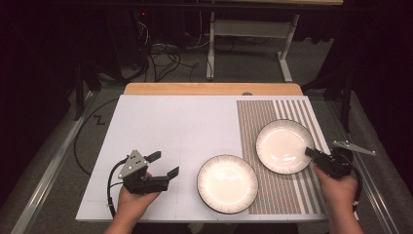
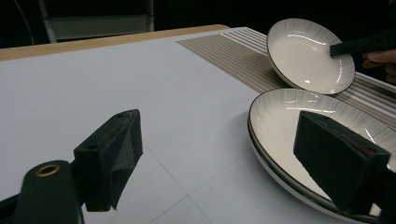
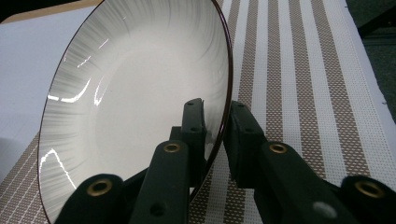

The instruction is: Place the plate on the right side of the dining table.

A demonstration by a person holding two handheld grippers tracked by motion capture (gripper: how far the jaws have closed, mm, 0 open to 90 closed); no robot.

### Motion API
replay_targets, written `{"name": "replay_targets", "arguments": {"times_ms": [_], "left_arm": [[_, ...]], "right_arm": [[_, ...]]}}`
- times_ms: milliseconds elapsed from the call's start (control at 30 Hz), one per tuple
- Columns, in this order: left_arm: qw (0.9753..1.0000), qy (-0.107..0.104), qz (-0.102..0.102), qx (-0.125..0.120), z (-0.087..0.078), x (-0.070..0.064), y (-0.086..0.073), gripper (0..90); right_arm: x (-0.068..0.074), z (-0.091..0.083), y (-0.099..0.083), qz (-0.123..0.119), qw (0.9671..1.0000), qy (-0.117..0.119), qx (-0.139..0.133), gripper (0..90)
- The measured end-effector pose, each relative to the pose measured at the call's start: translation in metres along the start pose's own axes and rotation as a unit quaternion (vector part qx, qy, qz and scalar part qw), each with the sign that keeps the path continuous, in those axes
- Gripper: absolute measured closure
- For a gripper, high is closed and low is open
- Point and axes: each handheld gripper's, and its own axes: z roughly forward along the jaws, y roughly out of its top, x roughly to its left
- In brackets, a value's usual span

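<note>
Leftmost, the left gripper [image 1: 163,165] is held in the person's left hand [image 1: 132,199] low over the white table cover [image 1: 170,122], with its two black jaws spread wide and nothing between them. A grey three-cornered plate sits on top of it and a black cable loops from its rear toward the table's near edge. In the left gripper view, the left gripper [image 2: 219,154] points across bare white surface, and the near plate [image 2: 285,126] lies just beyond its right-hand jaw, apart from it.

Ahead and to the right of that gripper, the near plate [image 1: 227,183] rests flat, white with a dark rim, its right edge overlapping the striped placemat [image 1: 263,117].

Further right, the far plate [image 1: 284,146] is over the placemat, close beside the near plate. The right gripper [image 1: 311,153], held in the right hand [image 1: 338,187], meets its right-hand rim. In the right gripper view, the right gripper [image 3: 215,116] has its jaws narrowed on the rim of the far plate [image 3: 135,102], one jaw on the inside face and one behind the edge. From the left gripper view, the far plate [image 2: 308,53] is tilted, its gripped side raised off the striped placemat [image 2: 233,51].
</note>
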Motion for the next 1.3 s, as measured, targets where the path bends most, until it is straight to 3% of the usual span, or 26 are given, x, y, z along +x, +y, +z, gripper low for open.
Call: {"name": "replay_targets", "arguments": {"times_ms": [100, 267, 433, 567, 767, 833, 1033, 1233, 1300], "left_arm": [[0.9998, 0.014, -0.003, -0.012, -0.004, 0.004, 0.0, 13.4], [0.9999, 0.014, -0.006, -0.001, -0.004, 0.007, -0.003, 4.3], [0.9998, 0.014, -0.01, -0.009, -0.007, 0.009, -0.002, 4.1], [0.9998, 0.014, -0.009, -0.004, -0.005, 0.011, -0.002, 4.4], [0.9999, 0.017, -0.004, -0.002, -0.002, 0.011, -0.002, 4.8], [0.9999, 0.017, 0.0, 0.004, -0.001, 0.011, -0.002, 4.8], [0.9998, 0.016, 0.002, 0.008, 0.0, 0.011, -0.004, 5.0], [0.9998, 0.019, -0.001, 0.009, 0.0, 0.014, -0.006, 5.1], [0.9997, 0.02, -0.001, 0.009, 0.0, 0.015, -0.006, 5.1]], "right_arm": [[0.0, 0.001, -0.001, 0.003, 1.0, -0.005, 0.002, 80.3], [0.0, 0.002, -0.001, 0.011, 0.9998, -0.012, 0.006, 79.7], [-0.001, 0.005, -0.001, 0.02, 0.9995, -0.022, 0.009, 79.6], [-0.002, 0.007, -0.001, 0.024, 0.9993, -0.028, 0.01, 79.6], [-0.007, 0.012, -0.002, 0.03, 0.9977, -0.058, 0.018, 82.1], [-0.009, 0.012, -0.002, 0.028, 0.998, -0.054, 0.016, 82.4], [-0.005, 0.008, -0.002, 0.013, 0.998, -0.062, 0.003, 78.8], [0.013, -0.006, -0.002, -0.041, 0.9978, -0.032, -0.042, 60.2], [0.02, -0.007, -0.002, -0.053, 0.9974, -0.019, -0.046, 55.6]]}}
